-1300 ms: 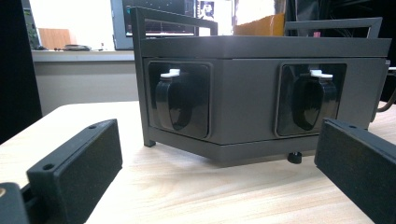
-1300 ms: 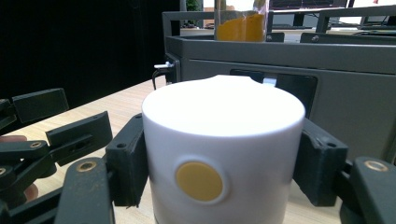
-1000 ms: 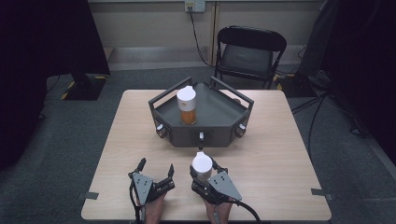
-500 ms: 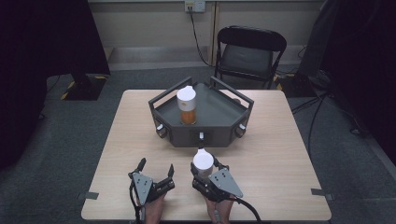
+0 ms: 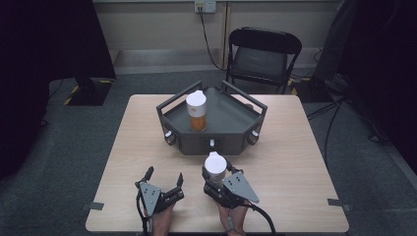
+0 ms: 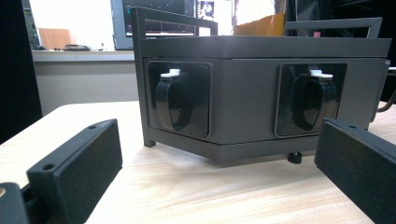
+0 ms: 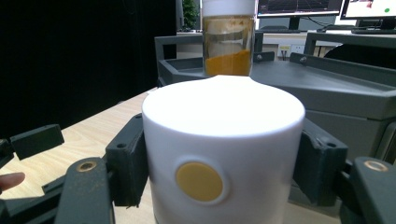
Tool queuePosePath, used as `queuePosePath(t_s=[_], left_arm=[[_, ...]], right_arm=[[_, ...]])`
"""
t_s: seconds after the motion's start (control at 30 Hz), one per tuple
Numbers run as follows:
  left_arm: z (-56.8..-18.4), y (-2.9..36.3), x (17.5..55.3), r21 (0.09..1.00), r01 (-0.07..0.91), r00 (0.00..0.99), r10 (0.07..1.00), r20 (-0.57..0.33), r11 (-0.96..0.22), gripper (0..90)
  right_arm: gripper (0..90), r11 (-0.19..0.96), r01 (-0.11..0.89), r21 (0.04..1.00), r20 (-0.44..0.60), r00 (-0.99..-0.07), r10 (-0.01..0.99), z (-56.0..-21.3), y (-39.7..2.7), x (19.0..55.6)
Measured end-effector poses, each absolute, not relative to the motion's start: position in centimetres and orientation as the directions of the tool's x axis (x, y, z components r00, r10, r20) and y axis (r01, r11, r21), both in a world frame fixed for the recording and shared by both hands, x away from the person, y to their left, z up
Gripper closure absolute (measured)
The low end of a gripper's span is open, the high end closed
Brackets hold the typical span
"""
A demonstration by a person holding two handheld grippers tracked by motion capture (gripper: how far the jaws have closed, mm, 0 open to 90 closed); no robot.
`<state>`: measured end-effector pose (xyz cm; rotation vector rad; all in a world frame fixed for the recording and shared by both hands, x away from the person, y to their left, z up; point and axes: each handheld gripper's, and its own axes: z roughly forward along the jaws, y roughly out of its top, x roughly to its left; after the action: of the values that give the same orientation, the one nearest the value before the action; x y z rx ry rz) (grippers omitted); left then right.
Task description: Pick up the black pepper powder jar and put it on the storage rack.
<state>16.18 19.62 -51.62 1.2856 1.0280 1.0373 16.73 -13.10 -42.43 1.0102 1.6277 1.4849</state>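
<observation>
A dark grey tray (image 5: pixel 231 125) with handle rails stands at the far middle of the table. In it a clear jar (image 5: pixel 196 112) with orange powder and a white lid stands upright. My right gripper (image 5: pixel 216 173) is near the table's front edge, just in front of the tray, shut on a second white-lidded jar (image 5: pixel 215 164). In the right gripper view that jar (image 7: pixel 223 158) has a yellow dot, and both pads (image 7: pixel 128 163) press its sides. My left gripper (image 5: pixel 163 178) stands open to its left, with nothing between its pads (image 6: pixel 79 172), facing the tray's front wall (image 6: pixel 243 93).
The tray's front faces carry black latches with white tabs (image 6: pixel 180 100). A black folding chair (image 5: pixel 263 54) stands behind the table. Bare wooden tabletop (image 5: pixel 305 147) lies to the left and right of the tray. A fingertip (image 7: pixel 9 179) shows beside my right gripper.
</observation>
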Motion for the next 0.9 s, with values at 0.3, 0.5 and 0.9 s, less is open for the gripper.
queuePosePath(t_s=[0.3,0.5,0.9], left_arm=[[-51.6,19.6,16.2,1.0,-0.019,0.23,0.973,-0.01,0.015,0.2],[-51.6,19.6,16.2,1.0,-0.019,0.23,0.973,-0.01,0.014,0.3],[-51.6,19.6,16.2,1.0,-0.018,0.23,0.973,-0.01,0.014,0.4]], right_arm=[[30.6,0.048,0.074,0.996,-0.009,-0.456,0.89,-41.2,-13.7,17.5],[30.6,0.054,0.063,0.997,-0.02,-0.448,0.894,-40.2,-14.2,18.0],[30.6,0.067,0.053,0.996,-0.036,-0.45,0.892,-38.2,-14.6,19.4]])
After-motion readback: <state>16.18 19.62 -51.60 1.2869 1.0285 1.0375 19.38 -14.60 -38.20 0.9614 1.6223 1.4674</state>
